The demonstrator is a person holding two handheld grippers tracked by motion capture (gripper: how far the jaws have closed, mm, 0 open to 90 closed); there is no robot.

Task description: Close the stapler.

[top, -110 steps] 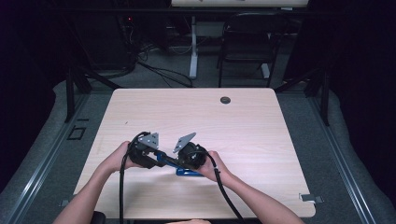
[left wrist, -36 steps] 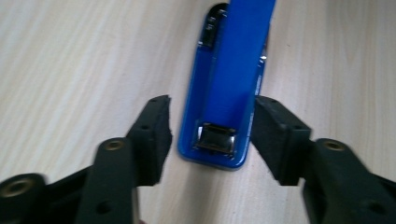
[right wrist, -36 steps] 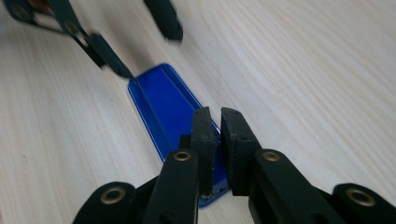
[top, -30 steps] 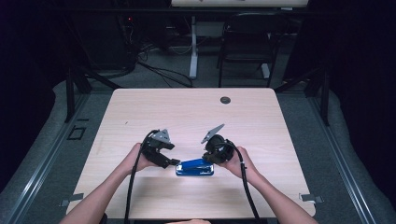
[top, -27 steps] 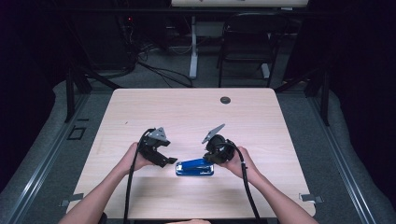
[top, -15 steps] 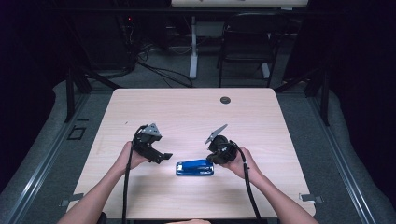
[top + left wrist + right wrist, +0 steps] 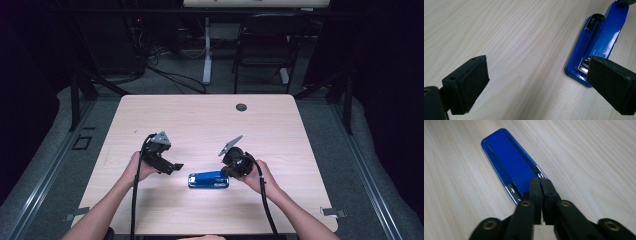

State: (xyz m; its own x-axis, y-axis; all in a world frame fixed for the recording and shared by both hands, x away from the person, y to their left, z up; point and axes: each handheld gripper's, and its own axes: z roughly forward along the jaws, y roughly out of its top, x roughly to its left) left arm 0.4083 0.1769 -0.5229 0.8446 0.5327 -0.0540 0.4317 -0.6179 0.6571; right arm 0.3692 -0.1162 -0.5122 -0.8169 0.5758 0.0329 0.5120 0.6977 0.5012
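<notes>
A blue stapler lies flat on the light wooden table near the front edge. My left gripper hovers just left of it, apart from it, with its jaws pointing toward it. In the left gripper view the gripper stands wide open with bare table between the pads, and the stapler lies ahead to the right, its metal mouth facing me. My right gripper is at the stapler's right end. In the right gripper view its jaws are shut together, tips resting over the near end of the stapler.
A small dark round grommet sits at the table's far edge. Beyond the table stand a chair, table legs and cables on the floor. Each gripper trails a black cable over the table's front edge.
The left gripper has drawn away to the left from the stapler's left end. The stapler has slid slightly left and lies on the table. The right gripper stays at its right end.
</notes>
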